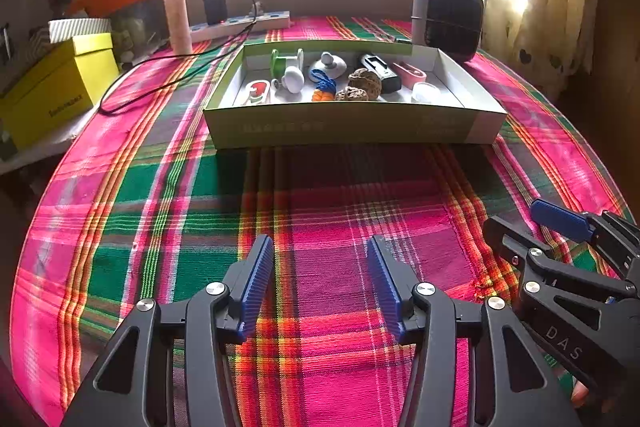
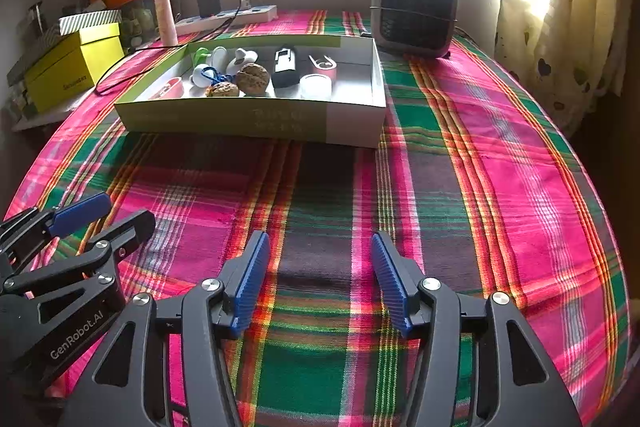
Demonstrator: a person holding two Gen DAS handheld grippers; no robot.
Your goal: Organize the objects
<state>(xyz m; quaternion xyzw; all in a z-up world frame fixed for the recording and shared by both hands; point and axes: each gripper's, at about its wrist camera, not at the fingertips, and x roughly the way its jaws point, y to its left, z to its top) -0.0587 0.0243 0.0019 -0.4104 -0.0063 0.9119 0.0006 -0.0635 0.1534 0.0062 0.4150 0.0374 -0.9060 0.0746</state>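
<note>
Left gripper (image 1: 318, 259): black two-finger tool with ribbed blue pads; jaws parted, nothing between them, only cloth below; in front of the shallow cardboard box, well apart from it.
Right gripper (image 2: 320, 255): same make; jaws spread wide and empty; also in front of the box, just beside the left gripper.
Tablecloth (image 2: 480, 163): woven plaid in pink, green and orange, spread under the box and both grippers.
Shallow cardboard box (image 1: 352, 131): rectangular, pale green outside, white inside, open on top; lies flat on the tablecloth; holds the sorted objects.
Two walnuts (image 1: 362, 83): brown, wrinkled; in the box, near its middle, touching one another.
Black and white device (image 1: 380, 69): oblong; in the box, just right of the walnuts.
Pink flat case (image 1: 408, 73): in the box, toward its right end.
White round lid (image 1: 425, 91): in the box, near the front wall, beside the pink case.
Blue cord with orange piece (image 1: 324, 87): in the box, just left of the walnuts.
White knobbed pieces (image 1: 294, 79): in the box, left of the cord.
Green spool (image 1: 278, 61): in the box, at the far left.
Grey fan heater (image 1: 448, 17): beyond the box's far right corner.
White power strip (image 1: 240, 25): beyond the box's far left corner, a black charger plugged in.
Yellow box (image 1: 56, 87): well to the left of the cardboard box.
</note>
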